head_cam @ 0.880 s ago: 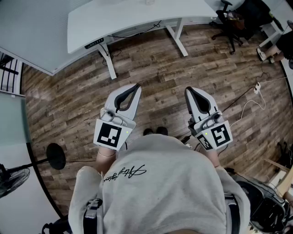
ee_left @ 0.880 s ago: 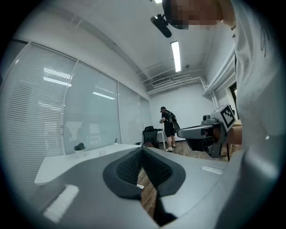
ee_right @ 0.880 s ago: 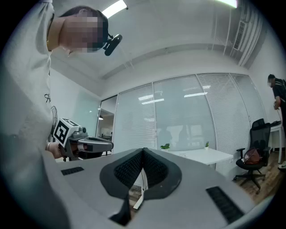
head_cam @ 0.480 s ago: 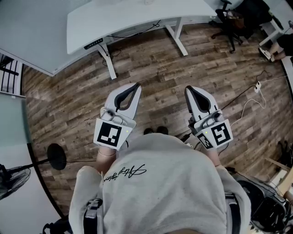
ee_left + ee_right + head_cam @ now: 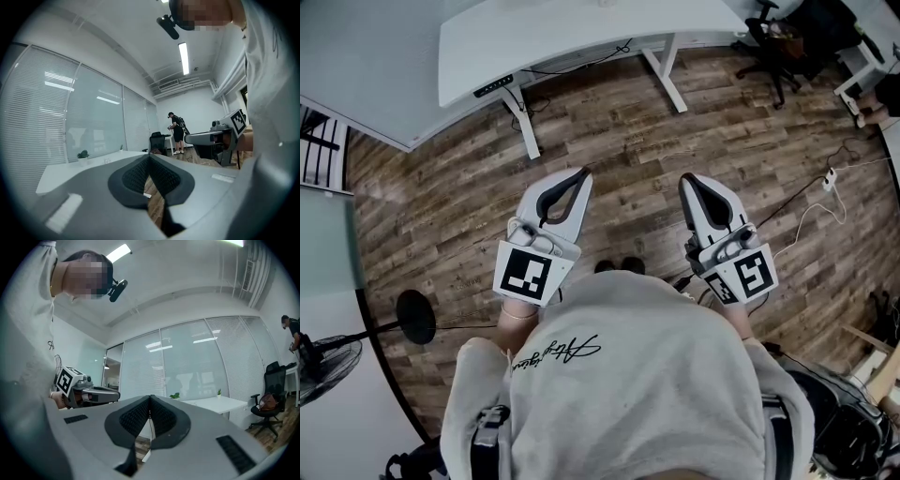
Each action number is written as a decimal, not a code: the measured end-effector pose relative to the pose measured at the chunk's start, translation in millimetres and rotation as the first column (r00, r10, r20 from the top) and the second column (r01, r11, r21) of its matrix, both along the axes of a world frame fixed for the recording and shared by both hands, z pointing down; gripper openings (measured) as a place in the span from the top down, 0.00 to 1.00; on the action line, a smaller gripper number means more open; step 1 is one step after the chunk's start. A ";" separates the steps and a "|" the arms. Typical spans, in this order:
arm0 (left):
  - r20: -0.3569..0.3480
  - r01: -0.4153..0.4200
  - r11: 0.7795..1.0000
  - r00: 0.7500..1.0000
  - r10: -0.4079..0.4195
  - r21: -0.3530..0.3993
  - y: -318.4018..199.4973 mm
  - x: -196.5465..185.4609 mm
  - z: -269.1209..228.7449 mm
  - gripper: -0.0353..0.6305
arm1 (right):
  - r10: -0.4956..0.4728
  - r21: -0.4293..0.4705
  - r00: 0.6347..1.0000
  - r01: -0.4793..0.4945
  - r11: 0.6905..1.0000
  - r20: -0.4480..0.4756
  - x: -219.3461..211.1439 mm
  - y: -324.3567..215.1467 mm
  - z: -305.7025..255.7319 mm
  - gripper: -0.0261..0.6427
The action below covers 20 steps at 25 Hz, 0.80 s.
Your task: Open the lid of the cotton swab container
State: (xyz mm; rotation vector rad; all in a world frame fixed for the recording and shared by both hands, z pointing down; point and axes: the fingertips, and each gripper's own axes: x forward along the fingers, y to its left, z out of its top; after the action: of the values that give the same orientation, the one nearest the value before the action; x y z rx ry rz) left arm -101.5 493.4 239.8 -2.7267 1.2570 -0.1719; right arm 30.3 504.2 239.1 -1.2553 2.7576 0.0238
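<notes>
No cotton swab container shows in any view. In the head view my left gripper (image 5: pixel 583 173) is held level in front of the person's body, jaws shut and empty, above the wooden floor. My right gripper (image 5: pixel 685 181) is beside it, about a hand's width to the right, also shut with nothing in it. In the left gripper view the left gripper (image 5: pixel 150 155) has its pads pressed together, and the right gripper's body with its marker cube (image 5: pixel 237 123) shows at the right. In the right gripper view the right gripper (image 5: pixel 150 397) is likewise closed.
A white desk (image 5: pixel 553 37) stands ahead on a wood-plank floor (image 5: pixel 628 141). A black office chair (image 5: pixel 773 42) is at the far right, cables (image 5: pixel 811 211) trail on the floor to the right, and a fan (image 5: pixel 323 361) stands at the left. Another person (image 5: pixel 177 132) stands far off by the chair.
</notes>
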 end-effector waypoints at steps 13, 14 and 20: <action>-0.018 0.007 0.999 1.000 -0.008 -0.036 -9.0 -2.2 1.5 0.91 | 0.005 -0.020 1.000 -0.005 1.000 0.020 0.4 -12.3 -1.9 0.84; -0.018 0.008 0.999 1.000 -0.008 -0.034 -9.5 -1.8 0.8 0.88 | 0.006 -0.019 1.000 -0.006 1.000 0.020 0.8 -13.1 -2.0 0.82; -0.025 0.008 0.999 1.000 -0.009 -0.040 -9.9 -2.0 1.0 0.75 | 0.028 -0.040 0.999 -0.027 0.999 0.033 4.6 -17.3 2.0 0.71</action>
State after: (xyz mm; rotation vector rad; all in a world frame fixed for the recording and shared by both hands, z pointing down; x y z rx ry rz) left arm -103.5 483.5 240.7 -2.7661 1.2850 -0.1659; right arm 34.9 486.9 241.1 -1.2904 2.7253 -0.0492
